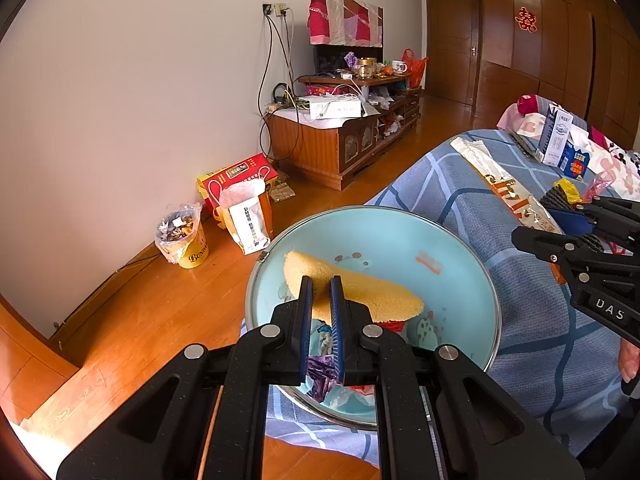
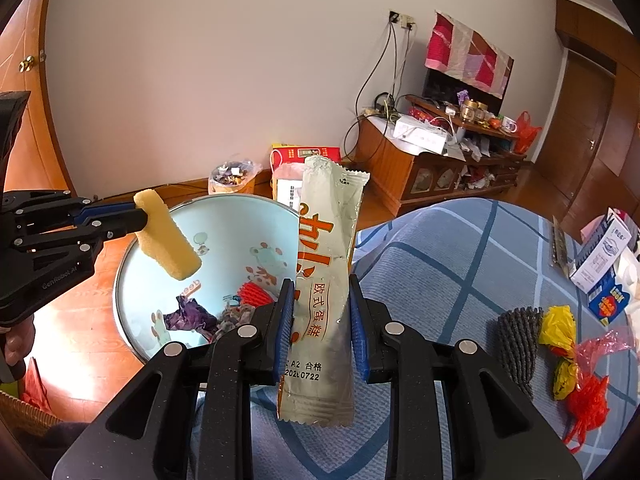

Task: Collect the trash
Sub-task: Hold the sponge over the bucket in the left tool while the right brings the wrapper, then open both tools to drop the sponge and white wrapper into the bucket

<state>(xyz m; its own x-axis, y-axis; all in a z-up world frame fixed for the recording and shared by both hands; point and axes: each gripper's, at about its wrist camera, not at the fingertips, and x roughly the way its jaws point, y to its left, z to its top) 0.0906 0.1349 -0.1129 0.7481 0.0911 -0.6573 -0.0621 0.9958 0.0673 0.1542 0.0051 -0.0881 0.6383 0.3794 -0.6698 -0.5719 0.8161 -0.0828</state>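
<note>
Blue checked bedding (image 2: pixel 460 264) carried the basin (image 2: pixel 224 216) at frame left. Left gripper (image 2: pixel 140 216) pinched the sponge (image 2: pixel 168 240) above it; right gripper (image 2: pixel 320 320) clamped the upright wrapper (image 2: pixel 324 264) just right of it.

Both grippers are built of matte black, speckled plastic links, joined by round silver pivot screws. The left gripper (image 1: pixel 321 286) and right gripper (image 2: pixel 321 312) are fitted with ribbed blue pads (image 2: pixel 283 330) along the fingers. White lettering, "DAS" and "GenRobot.AI", is printed on the housings.
</note>
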